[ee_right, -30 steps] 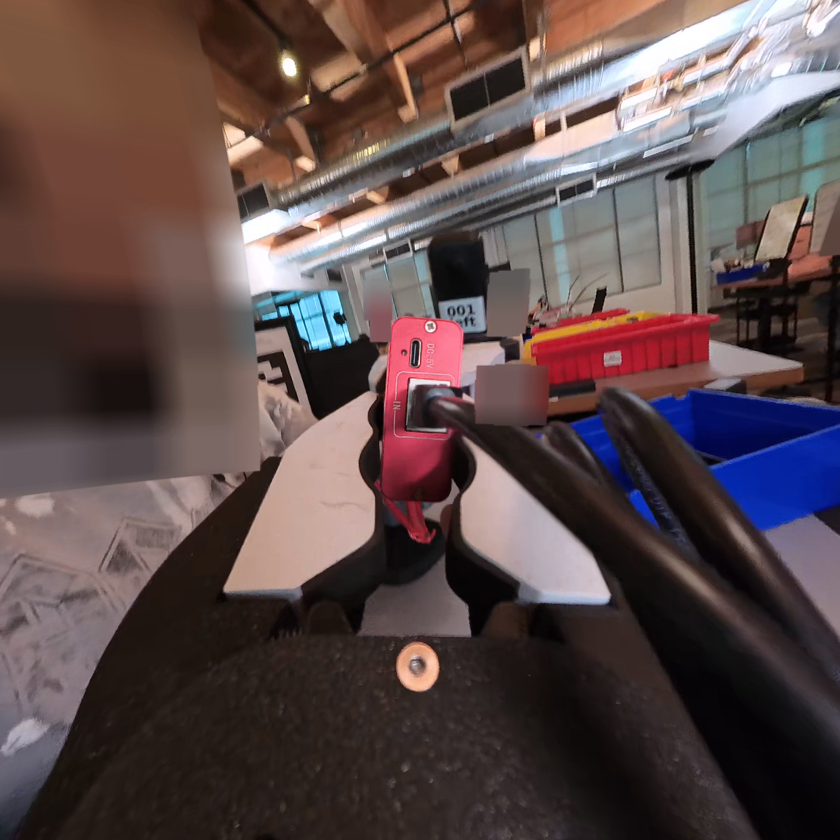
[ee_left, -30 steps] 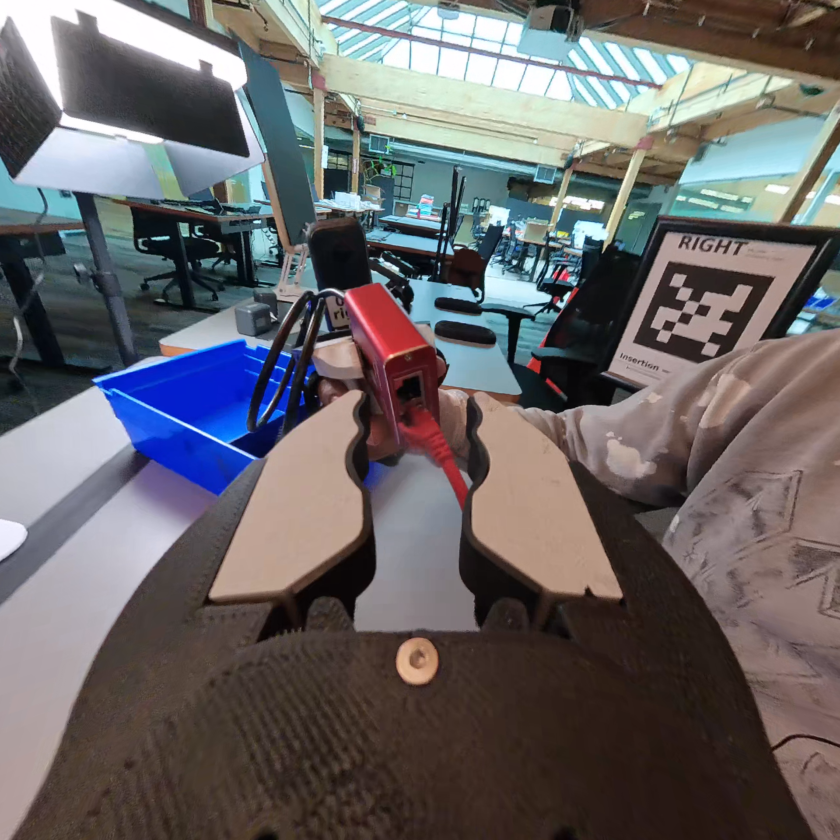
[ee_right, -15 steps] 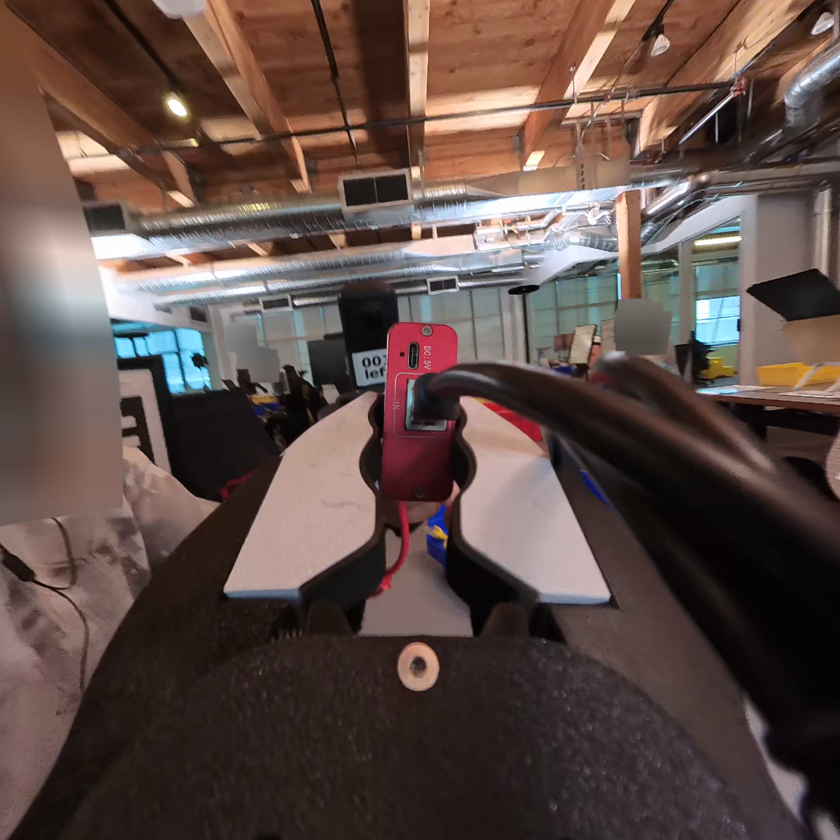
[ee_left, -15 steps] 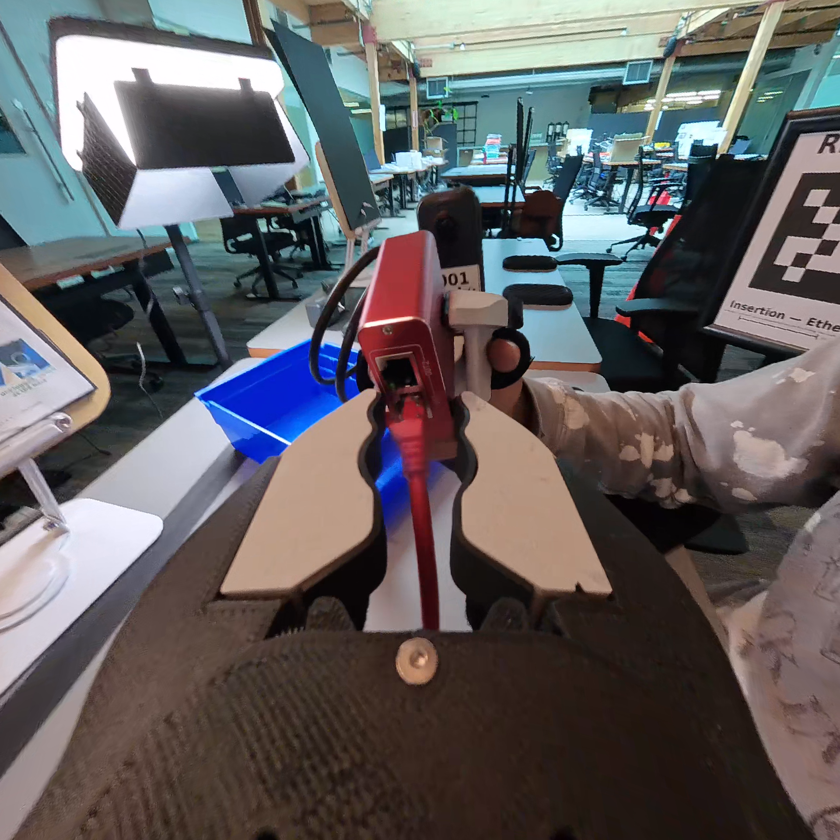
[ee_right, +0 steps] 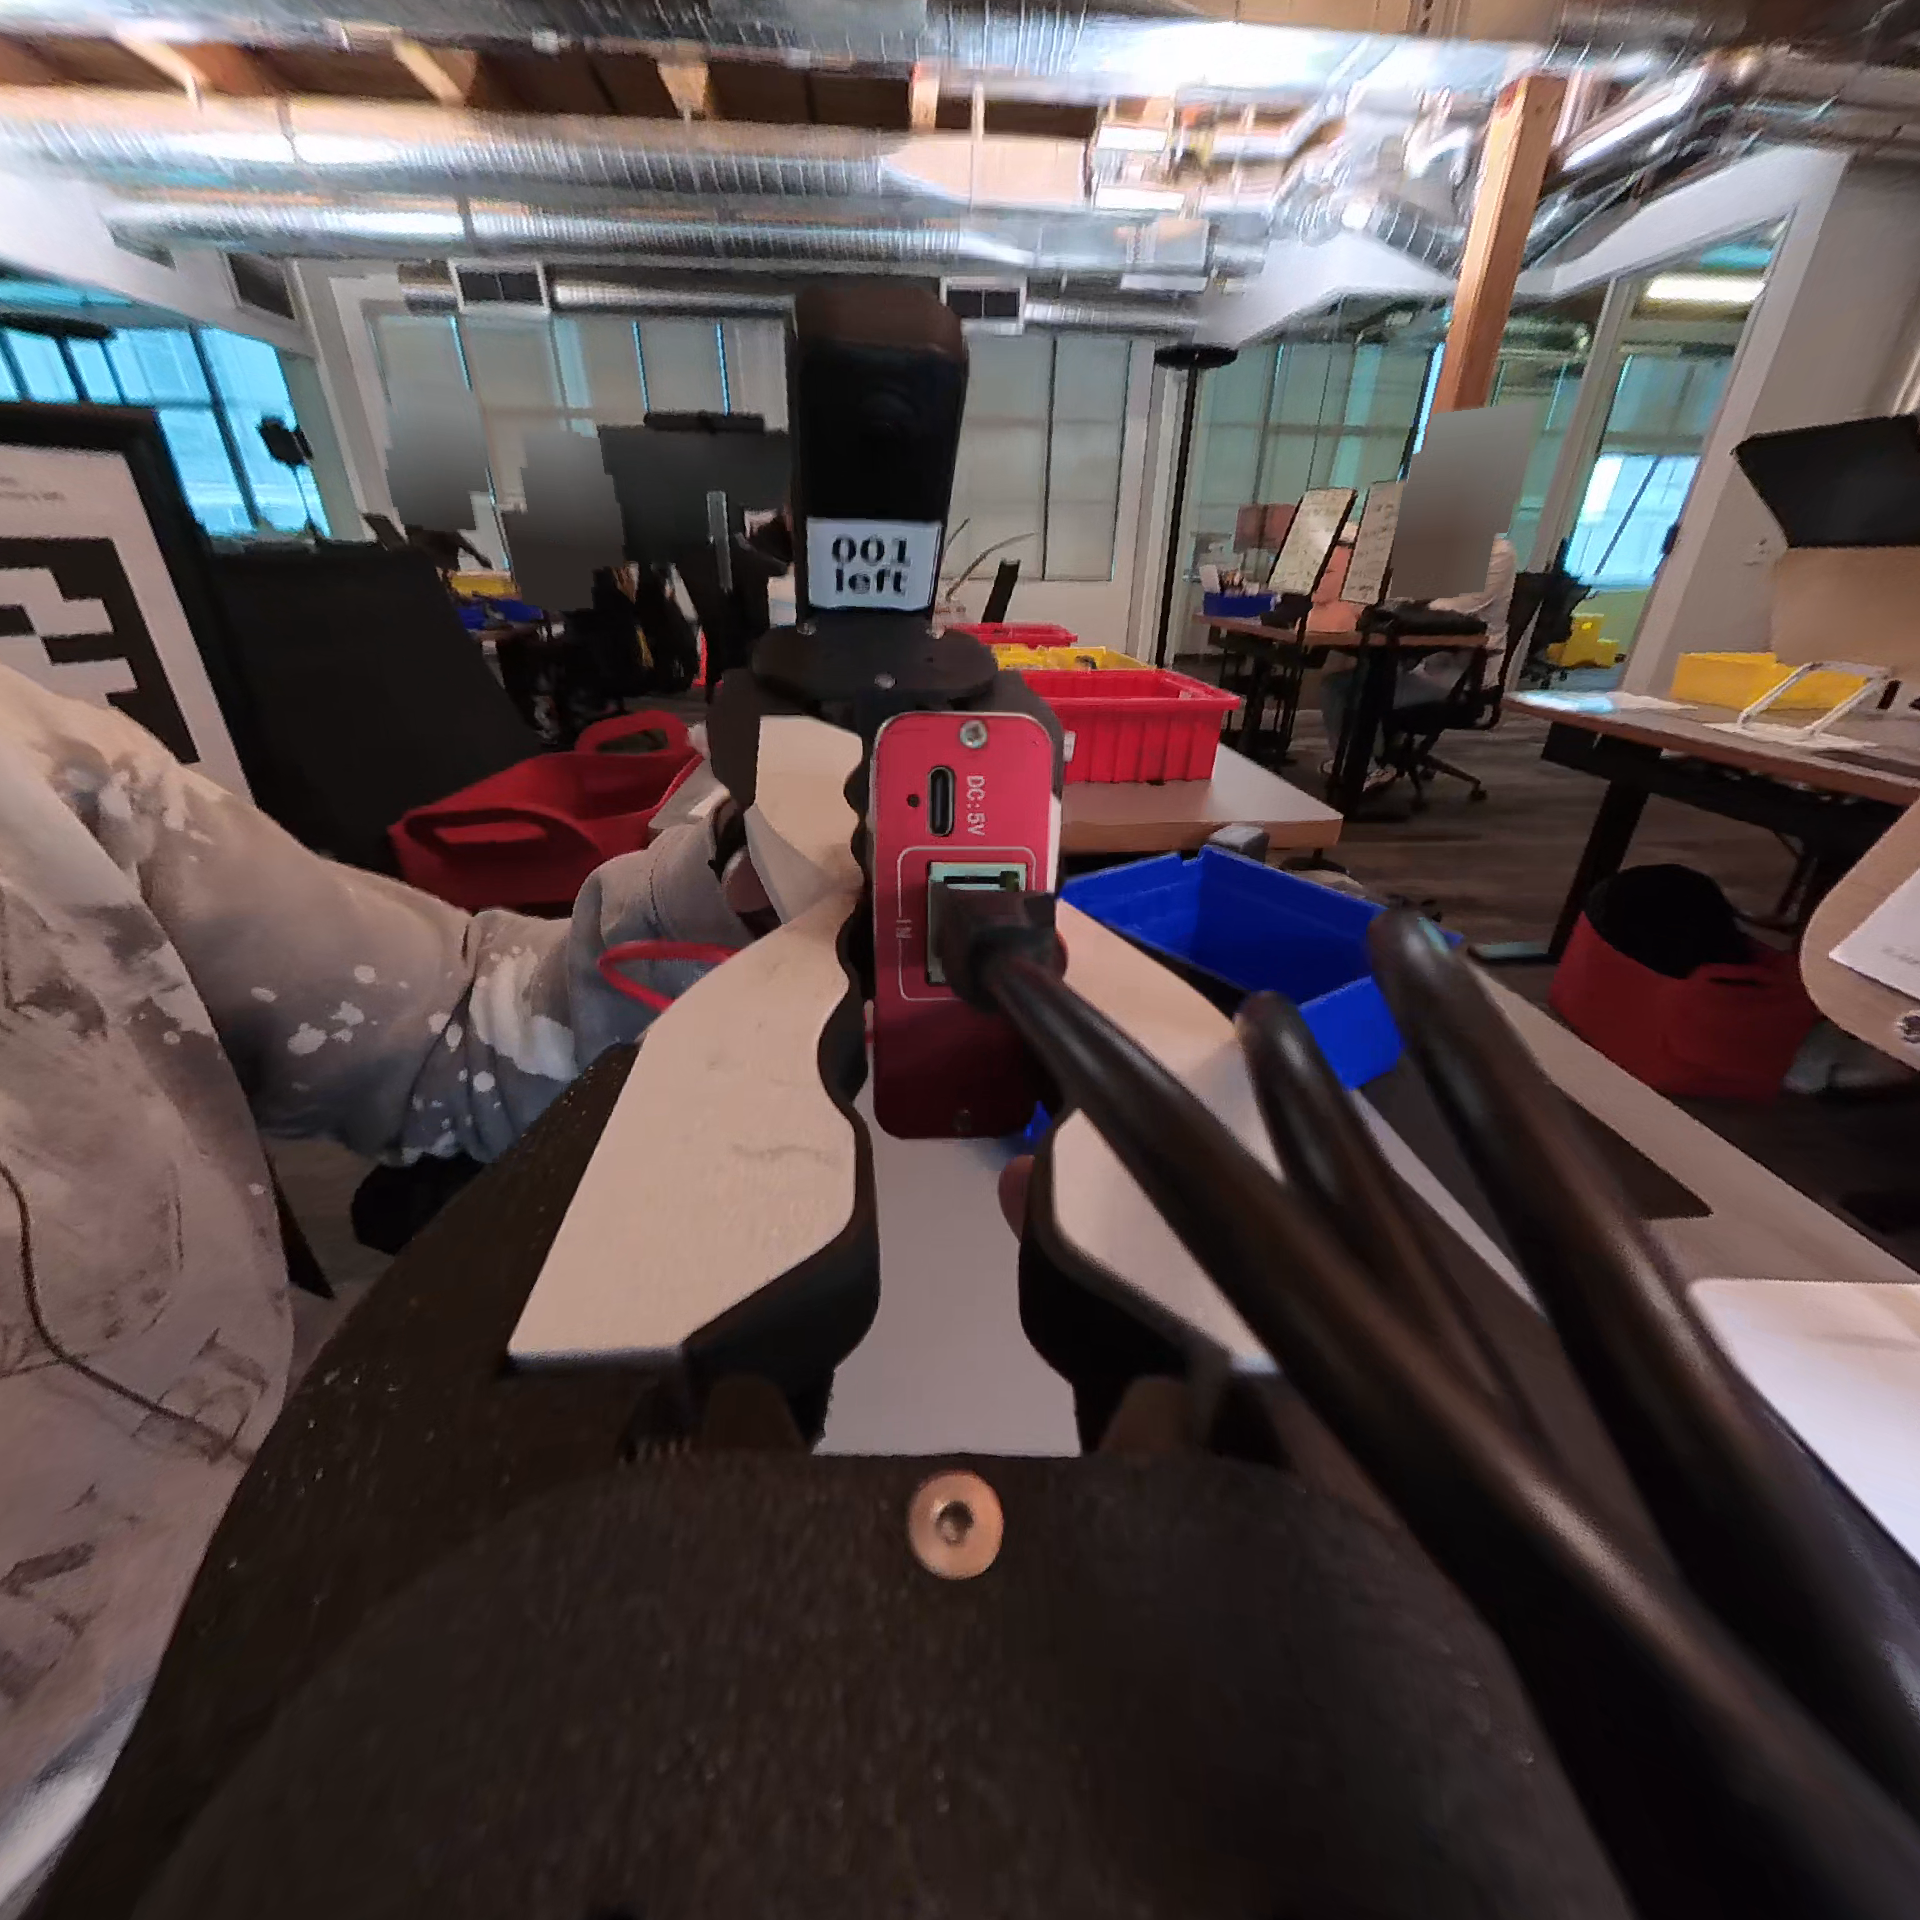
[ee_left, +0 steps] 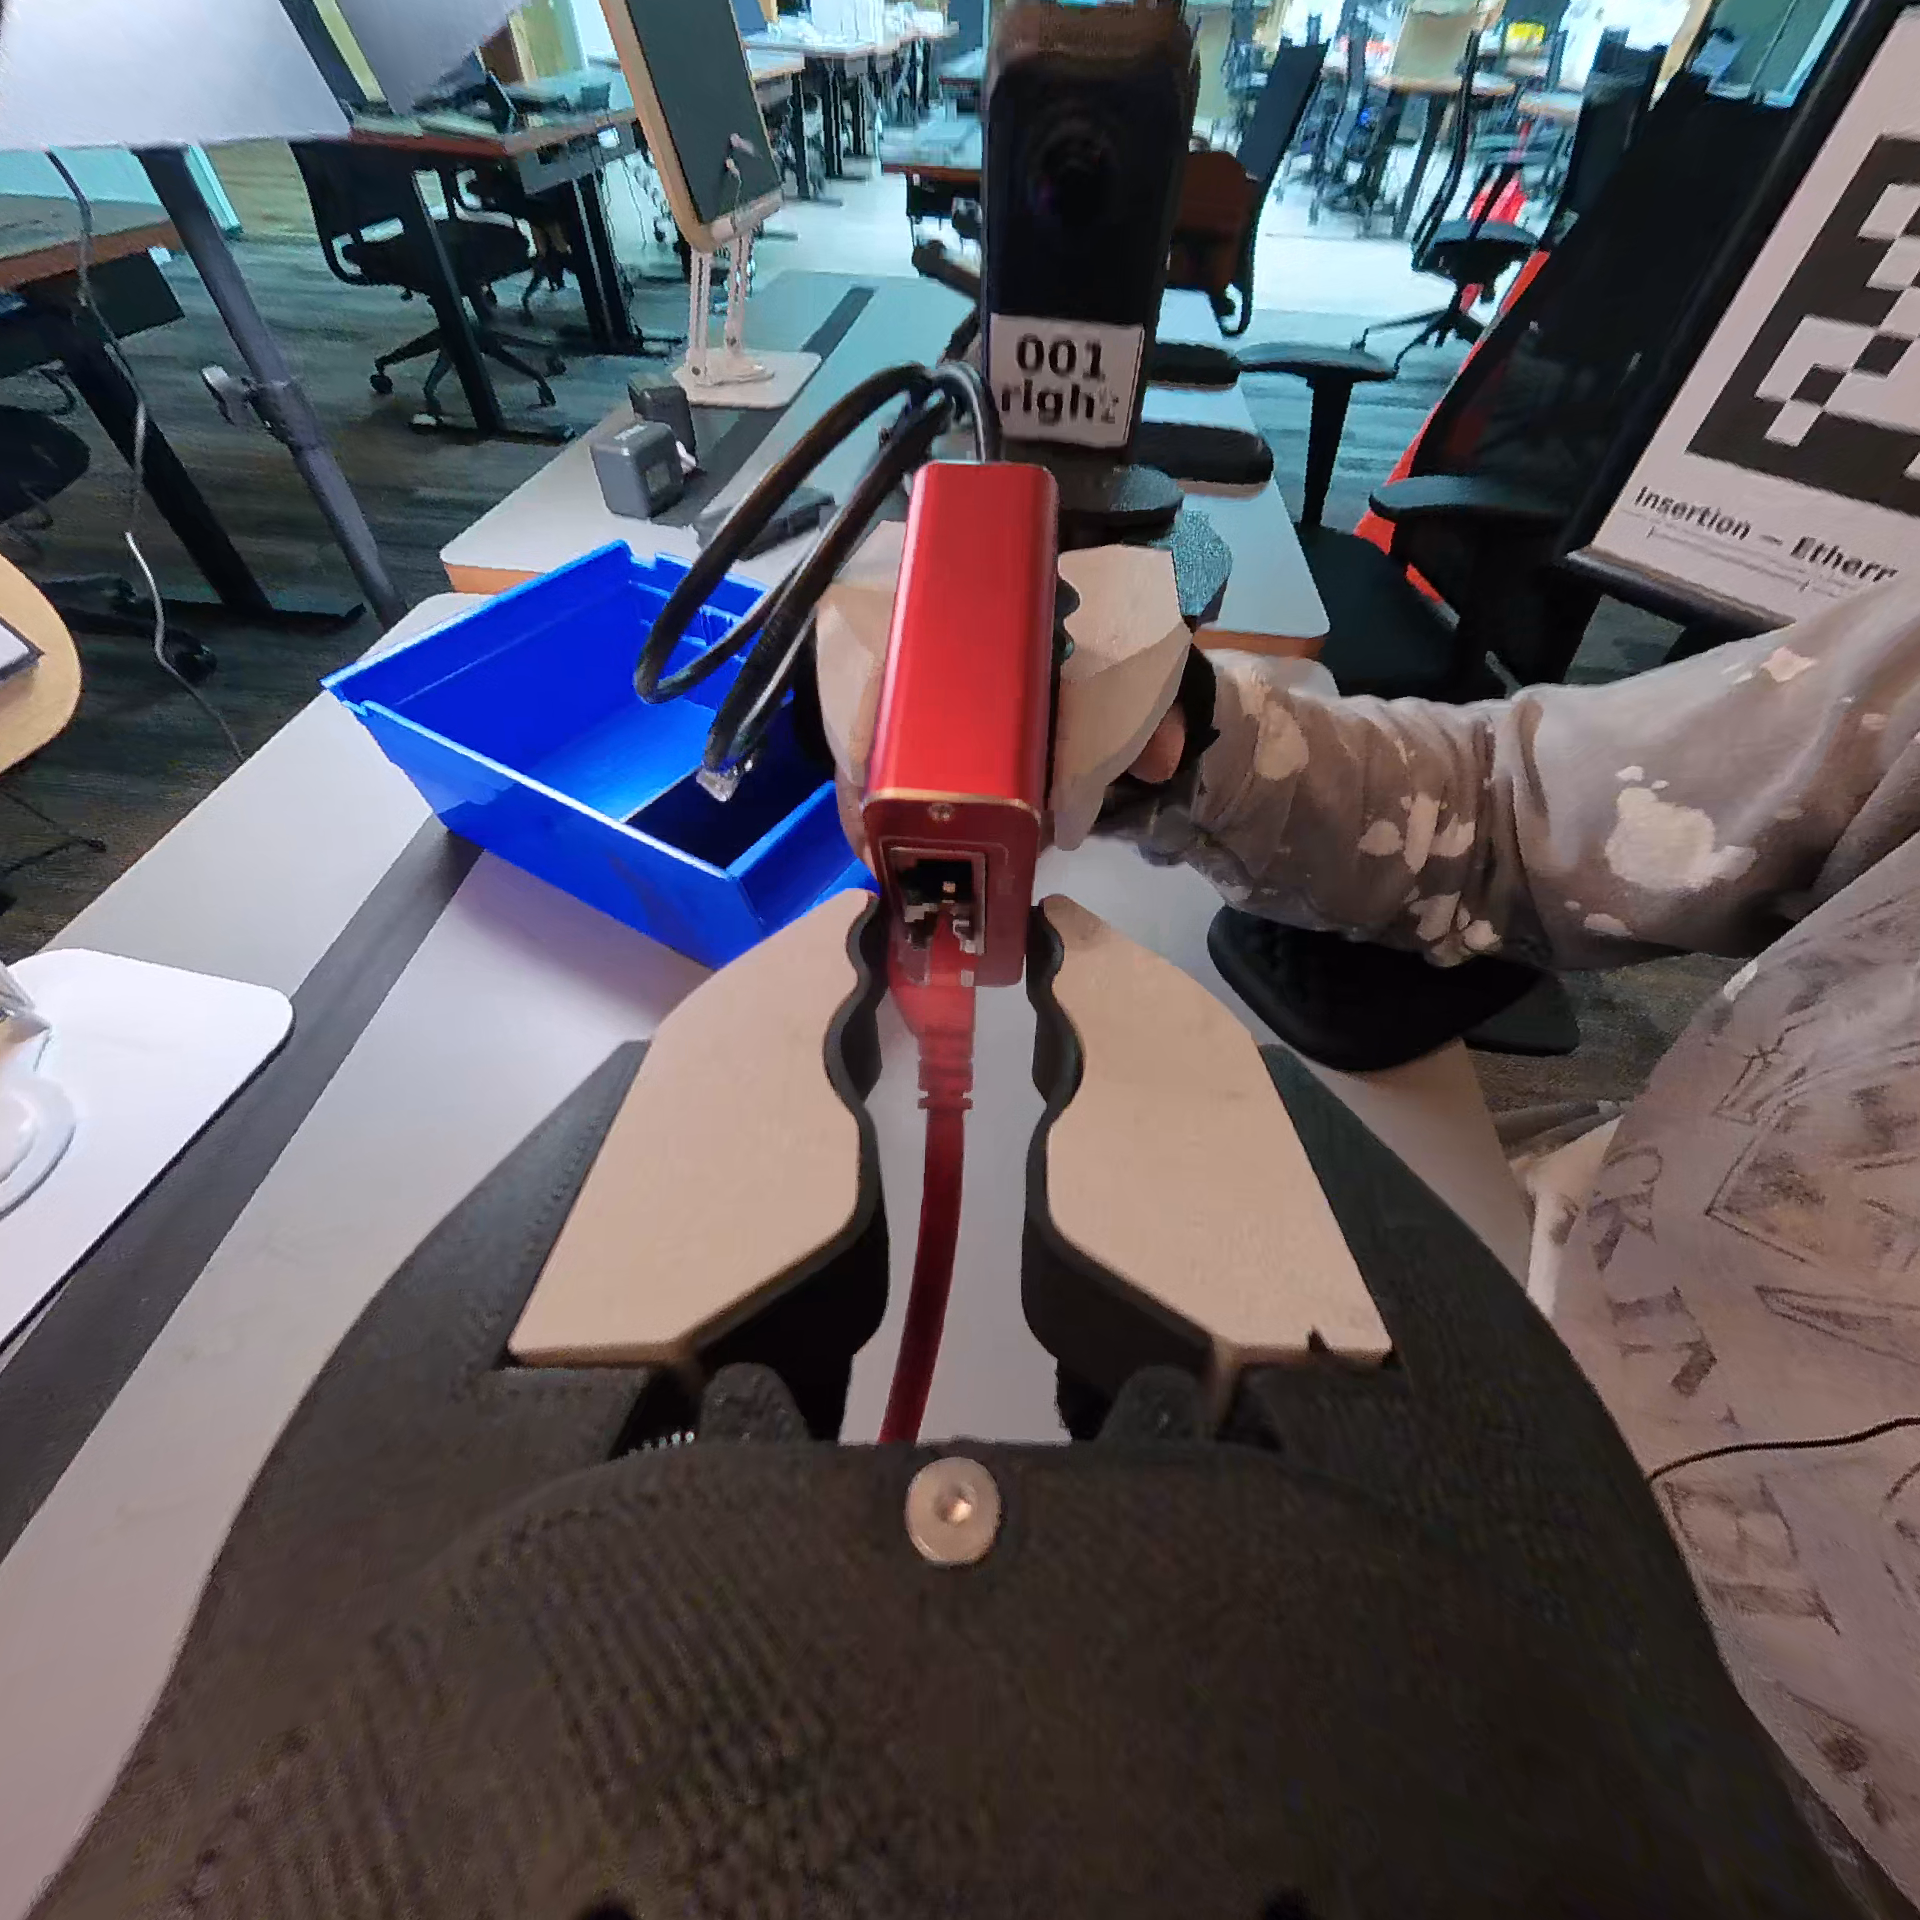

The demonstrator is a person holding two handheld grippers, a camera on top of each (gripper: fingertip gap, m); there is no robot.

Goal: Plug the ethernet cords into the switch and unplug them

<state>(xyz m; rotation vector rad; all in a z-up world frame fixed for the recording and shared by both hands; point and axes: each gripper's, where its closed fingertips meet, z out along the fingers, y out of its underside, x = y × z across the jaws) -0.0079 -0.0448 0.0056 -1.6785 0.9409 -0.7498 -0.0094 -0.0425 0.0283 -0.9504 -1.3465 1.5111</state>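
- Right gripper (ee_right: pixel 945 1039) clamps the red switch (ee_right: pixel 961 935), black cord (ee_right: pixel 1195 1174) plugged in, bracing it.
- Left gripper (ee_left: pixel 951 1013) closes around the red cord (ee_left: pixel 940 1049) at the opposite port, to seat or pull it.

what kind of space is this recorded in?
Likely an open-plan office or lab workspace: rows of desks and office chairs, exposed ceiling ducts, and parts bins on tables.
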